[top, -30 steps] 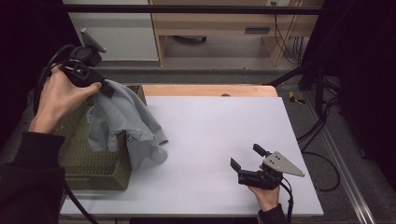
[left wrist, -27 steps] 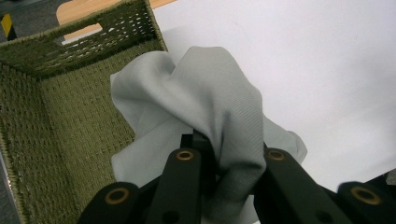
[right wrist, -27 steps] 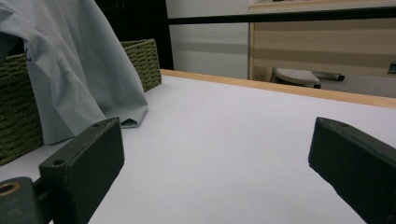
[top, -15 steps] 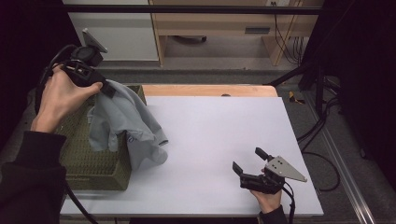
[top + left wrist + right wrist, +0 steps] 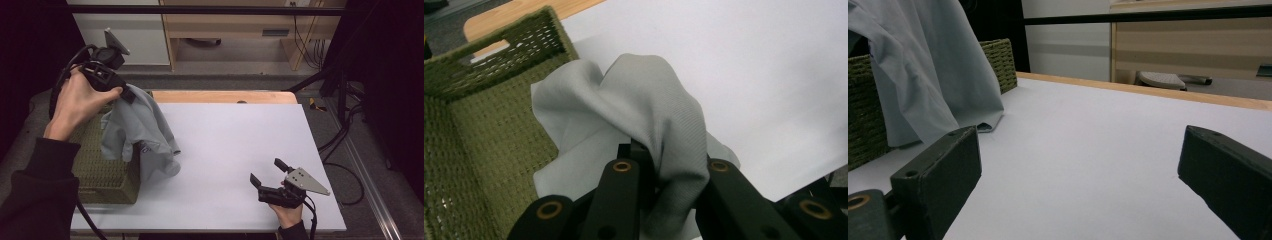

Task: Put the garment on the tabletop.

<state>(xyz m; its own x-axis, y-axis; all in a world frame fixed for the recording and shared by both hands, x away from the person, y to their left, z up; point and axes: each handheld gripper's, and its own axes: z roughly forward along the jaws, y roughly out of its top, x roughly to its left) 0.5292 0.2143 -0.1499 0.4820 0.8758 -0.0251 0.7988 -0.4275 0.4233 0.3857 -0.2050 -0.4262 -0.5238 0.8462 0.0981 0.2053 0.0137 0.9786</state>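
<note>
Over the left side of the table [image 5: 235, 135], the left gripper [image 5: 127, 94] is held up high by the left hand [image 5: 80, 100]. Its jaws are pressed together on a fold of a grey cloth [image 5: 137, 127]. In the left gripper view the cloth [image 5: 644, 115] is seen bunched between the two black jaws, with the pinched fold rising out of them. The cloth hangs down from the gripper. Part of it is draped over the front edge of a green woven basket [image 5: 100, 165], and its lower end is spread on the white table top just beside the basket. The basket sits at the left edge of the table, and its inside [image 5: 484, 150] is seen under the cloth in the left gripper view. Near the front right of the table, the right gripper [image 5: 266, 174] is held low by the right hand [image 5: 287, 212], well apart from the cloth and the basket. Its jaws are spread wide apart and nothing is held between them. In the right gripper view the bare white table [image 5: 1088, 160] is seen between the two jaws, and the hanging cloth [image 5: 933, 70] and the basket [image 5: 998, 60] are seen farther off at the left. A grey plate [image 5: 305, 181] is fixed on top of the right gripper.
</note>
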